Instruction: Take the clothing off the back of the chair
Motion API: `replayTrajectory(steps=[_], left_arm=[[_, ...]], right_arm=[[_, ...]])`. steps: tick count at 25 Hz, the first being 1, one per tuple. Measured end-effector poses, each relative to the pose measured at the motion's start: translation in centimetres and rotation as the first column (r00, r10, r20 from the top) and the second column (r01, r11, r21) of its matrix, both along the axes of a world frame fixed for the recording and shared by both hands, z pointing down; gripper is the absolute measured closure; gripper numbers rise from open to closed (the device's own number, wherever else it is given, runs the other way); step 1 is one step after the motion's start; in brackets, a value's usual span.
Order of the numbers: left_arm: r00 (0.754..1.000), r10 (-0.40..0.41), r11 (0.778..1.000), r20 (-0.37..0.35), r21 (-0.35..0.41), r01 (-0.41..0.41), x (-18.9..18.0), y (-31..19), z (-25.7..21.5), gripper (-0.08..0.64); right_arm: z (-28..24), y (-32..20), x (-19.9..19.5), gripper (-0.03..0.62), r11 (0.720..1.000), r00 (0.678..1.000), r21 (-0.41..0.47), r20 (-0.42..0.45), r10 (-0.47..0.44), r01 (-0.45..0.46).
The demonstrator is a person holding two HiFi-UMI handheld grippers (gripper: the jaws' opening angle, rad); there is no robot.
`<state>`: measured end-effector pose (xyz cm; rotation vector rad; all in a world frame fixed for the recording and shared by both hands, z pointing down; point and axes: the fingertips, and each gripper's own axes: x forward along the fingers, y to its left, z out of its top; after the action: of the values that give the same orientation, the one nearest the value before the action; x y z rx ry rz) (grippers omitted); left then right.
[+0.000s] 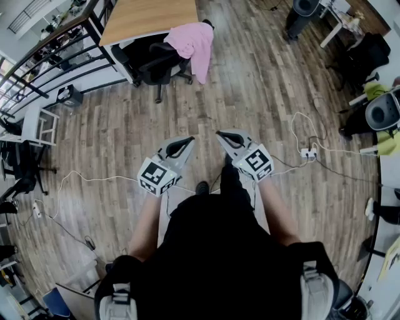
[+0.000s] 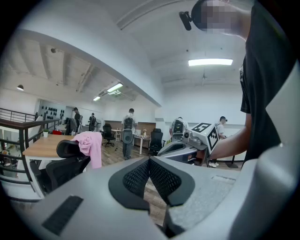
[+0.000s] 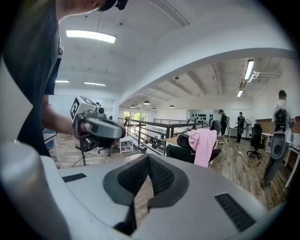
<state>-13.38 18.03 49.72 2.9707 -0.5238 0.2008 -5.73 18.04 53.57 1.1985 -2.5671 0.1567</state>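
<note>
A pink garment [image 1: 194,45] hangs over the back of a black office chair [image 1: 159,62] pushed up to a wooden desk [image 1: 147,19] at the far side of the room. The same pink garment [image 2: 90,146] shows at the left of the left gripper view, and the pink garment [image 3: 203,145] sits right of centre in the right gripper view. My left gripper [image 1: 189,140] and right gripper [image 1: 219,134] are held side by side in front of my body, well short of the chair. Both are shut with nothing between the pads.
White cables and a power strip [image 1: 308,152] lie on the wood floor to my right and left. A black railing [image 1: 44,62] runs along the left. Other desks, chairs [image 1: 359,59] and several people [image 2: 128,131] stand farther off.
</note>
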Motion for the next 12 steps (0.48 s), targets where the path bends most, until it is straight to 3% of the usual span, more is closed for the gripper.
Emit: replayTrajectory(steps=[12], left_arm=[[1.0, 0.011, 1.0, -0.003, -0.003, -0.011, 0.37, -0.69, 0.34, 0.558]], right_arm=[[0.07, -0.45, 0.02, 0.597, 1.0, 1.0, 0.007, 0.005, 0.01, -0.01]])
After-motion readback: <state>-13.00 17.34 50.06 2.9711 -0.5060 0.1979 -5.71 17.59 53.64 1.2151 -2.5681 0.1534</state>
